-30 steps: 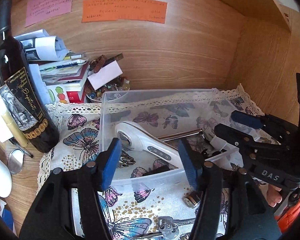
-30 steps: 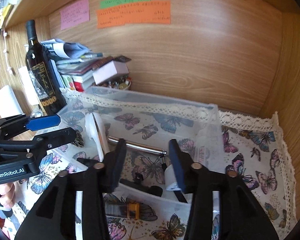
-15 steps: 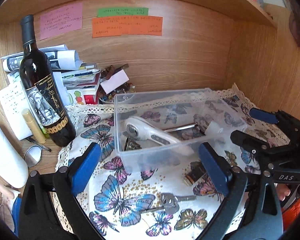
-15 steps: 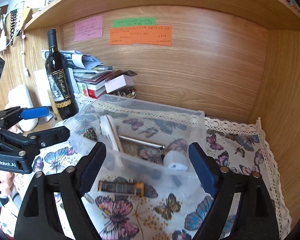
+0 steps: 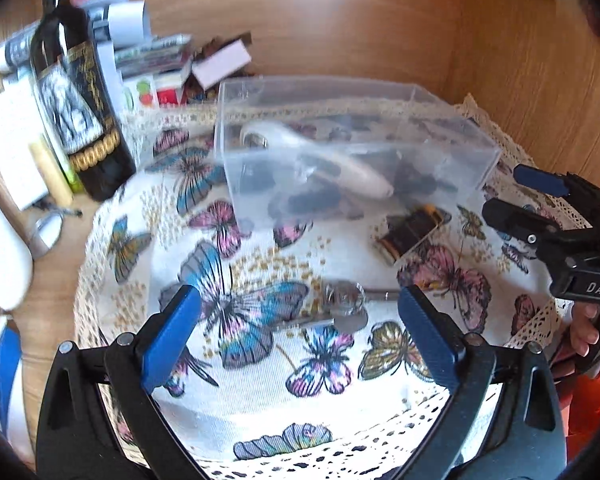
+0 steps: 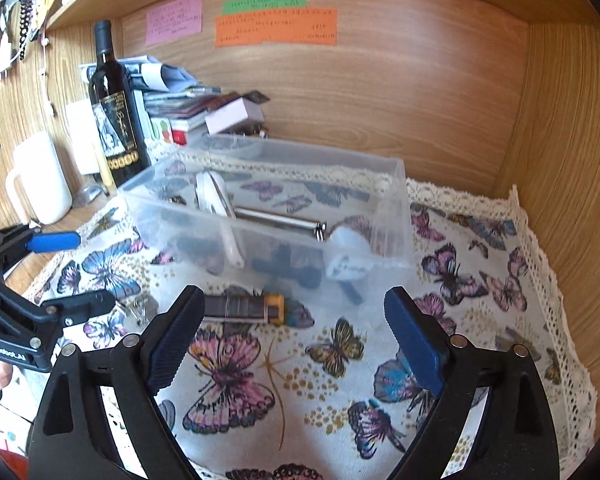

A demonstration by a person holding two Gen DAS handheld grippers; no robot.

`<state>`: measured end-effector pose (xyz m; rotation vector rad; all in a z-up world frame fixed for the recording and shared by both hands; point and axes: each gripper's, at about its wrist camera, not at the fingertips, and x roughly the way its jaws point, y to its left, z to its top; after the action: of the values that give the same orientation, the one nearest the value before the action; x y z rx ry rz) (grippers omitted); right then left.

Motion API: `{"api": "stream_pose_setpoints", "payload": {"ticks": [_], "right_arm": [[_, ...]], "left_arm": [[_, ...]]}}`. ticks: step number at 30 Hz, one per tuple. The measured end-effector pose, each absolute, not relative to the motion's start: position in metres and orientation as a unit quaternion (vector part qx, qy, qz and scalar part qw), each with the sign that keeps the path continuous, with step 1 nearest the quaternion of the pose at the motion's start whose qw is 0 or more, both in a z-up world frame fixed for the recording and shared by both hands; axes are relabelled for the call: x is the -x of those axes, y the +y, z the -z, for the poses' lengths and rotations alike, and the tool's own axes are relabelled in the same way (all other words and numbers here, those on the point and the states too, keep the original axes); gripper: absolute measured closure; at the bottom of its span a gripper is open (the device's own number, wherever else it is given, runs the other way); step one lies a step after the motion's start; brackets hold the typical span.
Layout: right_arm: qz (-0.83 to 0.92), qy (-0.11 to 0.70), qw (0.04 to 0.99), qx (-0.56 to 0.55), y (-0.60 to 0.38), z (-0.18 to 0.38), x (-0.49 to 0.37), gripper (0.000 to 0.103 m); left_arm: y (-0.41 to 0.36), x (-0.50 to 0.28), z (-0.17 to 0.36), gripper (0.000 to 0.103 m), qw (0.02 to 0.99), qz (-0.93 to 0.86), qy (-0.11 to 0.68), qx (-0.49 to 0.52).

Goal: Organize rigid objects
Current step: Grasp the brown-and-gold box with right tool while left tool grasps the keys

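Note:
A clear plastic box (image 5: 452, 120) (image 6: 396, 200) stands on the butterfly cloth (image 5: 260, 360) (image 6: 480, 280). It holds a white handheld device (image 5: 340, 160) (image 6: 220, 204), a metal rod (image 6: 280, 220) and several dark items. In front of the box lie a dark lighter with an orange end (image 5: 412, 232) (image 6: 244, 308) and a bunch of keys (image 5: 340, 304) (image 6: 140, 308). My left gripper (image 5: 300, 320) is open and empty, above the keys. My right gripper (image 6: 292, 328) is open and empty, just short of the lighter.
A dark wine bottle (image 5: 76, 92) (image 6: 116, 112) stands left of the box. Stacked books and papers (image 5: 148, 56) (image 6: 180, 104) sit behind it. A white jug (image 6: 40, 180) is far left. Wooden walls close the back and right (image 6: 560, 140).
Both grippers have opened wide and drawn back from the box. The left view now looks down on the keys and lighter.

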<state>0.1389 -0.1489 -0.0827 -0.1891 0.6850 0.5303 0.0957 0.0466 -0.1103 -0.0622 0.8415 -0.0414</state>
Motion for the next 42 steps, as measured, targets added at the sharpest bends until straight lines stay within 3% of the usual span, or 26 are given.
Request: {"api": "stream_pose_setpoints", "payload": {"ticks": [10,12,16,21,31,35,42], "right_arm": [[-0.273,0.359,0.886,0.108,-0.131,0.102,-0.142,0.008],[-0.277,0.365,0.882,0.113,-0.125,0.104,-0.144,0.008],[-0.293,0.377,0.871,0.118,-0.113,0.11,-0.149,0.008],[-0.301,0.4,0.856,0.132,-0.097,0.122,-0.157,0.008],[-0.294,0.431,0.84,0.149,-0.083,0.138,-0.172,0.009],[-0.294,0.428,0.843,0.139,-0.087,0.137,-0.172,0.022],[-0.285,0.397,0.862,0.135,-0.095,0.125,-0.159,0.022]], "left_arm": [[0.033,-0.096,0.133,0.004,0.902,0.015,0.431,0.023],[0.03,-0.099,0.137,0.016,0.899,0.018,0.438,0.02],[0.026,-0.101,0.135,0.024,0.901,0.018,0.434,0.008],[0.03,-0.1,0.134,0.042,0.906,0.019,0.424,0.013],[0.035,-0.095,0.132,0.043,0.909,0.028,0.413,0.038],[0.038,-0.091,0.126,0.043,0.914,0.028,0.402,0.05],[0.046,-0.083,0.106,0.043,0.926,0.021,0.374,0.054]]}}
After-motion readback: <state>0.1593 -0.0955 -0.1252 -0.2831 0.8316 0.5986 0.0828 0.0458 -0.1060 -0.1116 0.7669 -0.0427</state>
